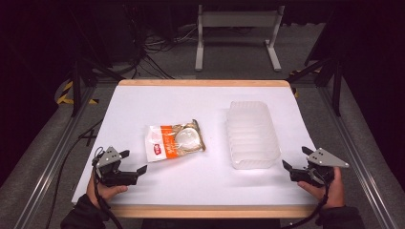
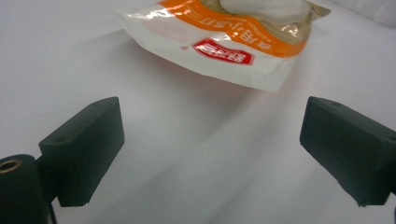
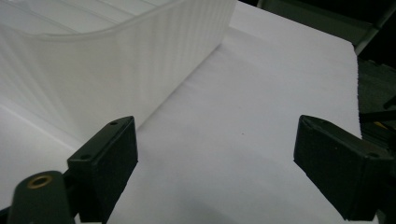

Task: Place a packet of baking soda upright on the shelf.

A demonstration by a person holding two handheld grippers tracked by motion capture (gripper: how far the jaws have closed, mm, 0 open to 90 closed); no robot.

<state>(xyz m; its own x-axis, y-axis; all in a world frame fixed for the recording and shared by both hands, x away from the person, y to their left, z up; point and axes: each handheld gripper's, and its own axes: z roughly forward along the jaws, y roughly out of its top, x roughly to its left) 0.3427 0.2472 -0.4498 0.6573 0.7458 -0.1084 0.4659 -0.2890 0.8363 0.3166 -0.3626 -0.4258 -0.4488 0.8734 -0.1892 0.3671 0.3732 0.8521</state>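
I see the table [image 1: 205, 186] lit brightly from above, dark surroundings. Glare whitens the packet [image 2: 224, 42] top; soft shadow beneath it. Both gripper views look slightly soft, jaws blurred.

- snack packet [image 1: 174, 141] lies flat on the table [image 1: 143, 102], left of centre
- plastic tub [image 1: 251, 134] sits right of it, apart, long side running front to back
- left gripper [image 1: 133, 161] near front-left edge, just in front of the packet [image 2: 224, 37]
- right gripper [image 1: 296, 163] near front-right edge, beside the tub's [image 3: 116, 70] front corner
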